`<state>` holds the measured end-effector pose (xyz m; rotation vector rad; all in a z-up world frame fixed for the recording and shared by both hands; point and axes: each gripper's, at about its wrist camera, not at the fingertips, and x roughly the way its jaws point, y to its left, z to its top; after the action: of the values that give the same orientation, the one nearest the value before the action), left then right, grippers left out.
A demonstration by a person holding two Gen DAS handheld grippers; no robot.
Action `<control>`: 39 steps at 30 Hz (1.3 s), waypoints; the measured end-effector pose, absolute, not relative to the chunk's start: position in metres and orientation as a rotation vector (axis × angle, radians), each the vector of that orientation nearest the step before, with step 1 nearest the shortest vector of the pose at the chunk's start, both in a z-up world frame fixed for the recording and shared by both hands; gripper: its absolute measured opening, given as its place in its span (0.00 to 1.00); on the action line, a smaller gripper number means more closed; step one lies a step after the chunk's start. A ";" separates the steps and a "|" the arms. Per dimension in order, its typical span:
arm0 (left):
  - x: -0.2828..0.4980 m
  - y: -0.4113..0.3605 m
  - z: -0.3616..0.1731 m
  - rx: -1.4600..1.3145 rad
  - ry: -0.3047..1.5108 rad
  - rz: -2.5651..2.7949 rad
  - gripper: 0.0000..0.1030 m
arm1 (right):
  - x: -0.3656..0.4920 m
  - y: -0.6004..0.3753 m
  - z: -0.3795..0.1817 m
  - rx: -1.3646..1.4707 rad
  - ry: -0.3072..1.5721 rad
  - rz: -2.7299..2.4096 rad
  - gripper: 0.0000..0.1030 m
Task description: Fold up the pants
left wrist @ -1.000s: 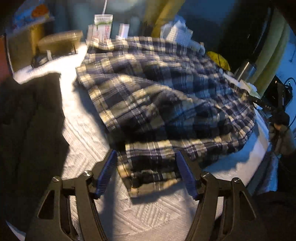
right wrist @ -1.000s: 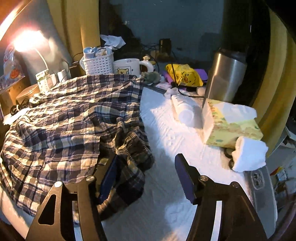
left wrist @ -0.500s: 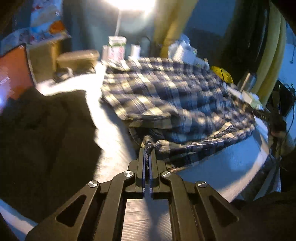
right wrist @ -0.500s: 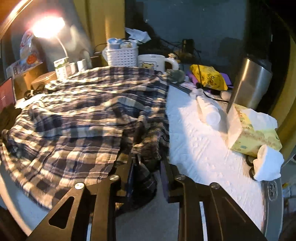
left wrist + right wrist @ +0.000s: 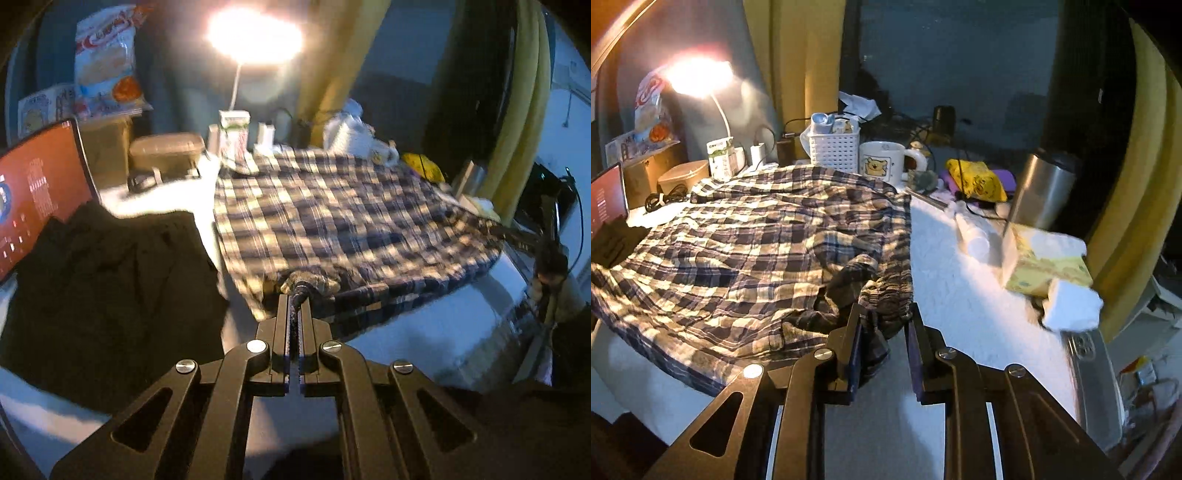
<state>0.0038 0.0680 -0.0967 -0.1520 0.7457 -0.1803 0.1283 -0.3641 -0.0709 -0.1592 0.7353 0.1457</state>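
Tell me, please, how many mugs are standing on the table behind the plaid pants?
1. The white bear-print mug stands at the far edge of the plaid pants, right of the white basket. Clutter behind could hide others.

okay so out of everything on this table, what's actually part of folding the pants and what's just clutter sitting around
Part of the job:
- plaid pants
- left gripper, shut on the pants
- right gripper, gripping the waistband

Just lying about:
- bear mug
- white basket
- steel tumbler
- tissue box
- black garment
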 end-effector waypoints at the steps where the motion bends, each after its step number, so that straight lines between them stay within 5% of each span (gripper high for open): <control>1: 0.002 0.068 -0.100 -0.153 0.754 -0.184 0.01 | 0.124 -0.366 -0.072 -0.154 0.735 0.141 0.21; 13: -0.021 0.065 -0.129 -0.125 0.899 -0.237 0.02 | 0.103 -0.378 -0.086 -0.081 0.743 0.142 0.21; 15: -0.020 0.065 -0.138 -0.129 0.931 -0.236 0.02 | 0.104 -0.381 -0.092 -0.065 0.740 0.146 0.27; 17: -0.020 0.067 -0.143 -0.141 0.963 -0.241 0.03 | 0.099 -0.386 -0.093 -0.081 0.720 0.117 0.54; 18: -0.020 0.068 -0.144 -0.147 0.967 -0.243 0.03 | 0.097 -0.389 -0.092 -0.081 0.713 0.110 0.57; 32: -0.024 0.085 -0.103 -0.103 0.828 -0.218 0.08 | 0.084 -0.417 -0.121 -0.038 0.778 0.154 0.57; 36: -0.012 0.087 -0.102 -0.123 0.804 -0.183 0.28 | 0.093 -0.410 -0.123 0.010 0.762 0.195 0.57; 39: 0.003 0.081 -0.108 -0.124 0.781 -0.169 0.32 | 0.104 -0.398 -0.125 0.016 0.769 0.225 0.57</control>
<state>0.0028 0.0808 -0.1076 -0.1240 0.7808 -0.1691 0.1036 -0.3981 -0.1250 0.0163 0.7687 0.2246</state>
